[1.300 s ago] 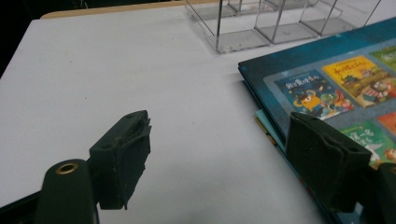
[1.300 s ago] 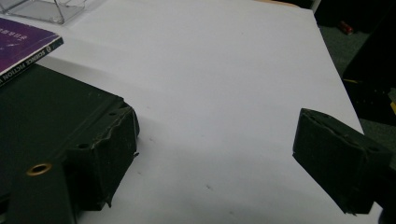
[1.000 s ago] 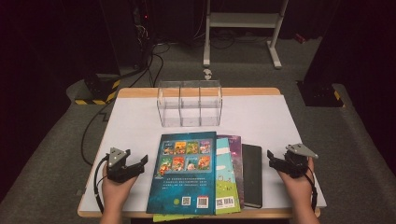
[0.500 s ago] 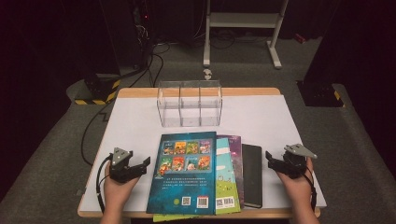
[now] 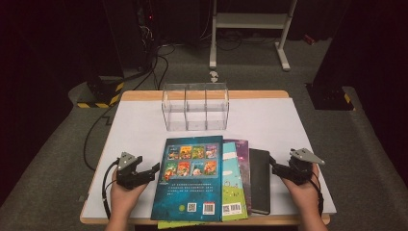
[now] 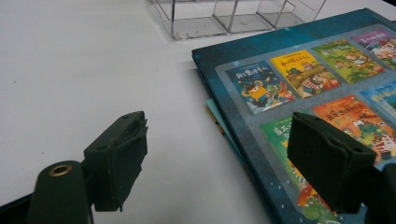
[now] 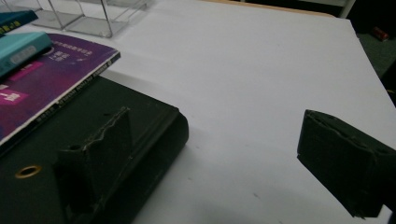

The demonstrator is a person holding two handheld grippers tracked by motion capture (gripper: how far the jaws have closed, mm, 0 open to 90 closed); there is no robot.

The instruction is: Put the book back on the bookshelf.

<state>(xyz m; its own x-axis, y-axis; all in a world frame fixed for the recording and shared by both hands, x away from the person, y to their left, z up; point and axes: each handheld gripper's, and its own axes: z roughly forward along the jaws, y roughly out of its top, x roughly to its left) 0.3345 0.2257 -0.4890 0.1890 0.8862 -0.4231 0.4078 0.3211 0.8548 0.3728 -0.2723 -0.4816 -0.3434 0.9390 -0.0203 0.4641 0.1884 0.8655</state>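
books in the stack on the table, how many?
5 visible: the dark teal book on top; the light teal book under its right side; the purple book beneath that; the black book rightmost; a yellow-green edge at the bottom front. More may be hidden underneath.

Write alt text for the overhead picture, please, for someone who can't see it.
A stack of books lies on a white table, a hand-held left gripper and right gripper open at either side. A clear plastic organiser stands behind the books.

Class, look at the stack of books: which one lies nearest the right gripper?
The plain black book, at the stack's right edge beside the right gripper. The other books have colourful covers; this one is plain.
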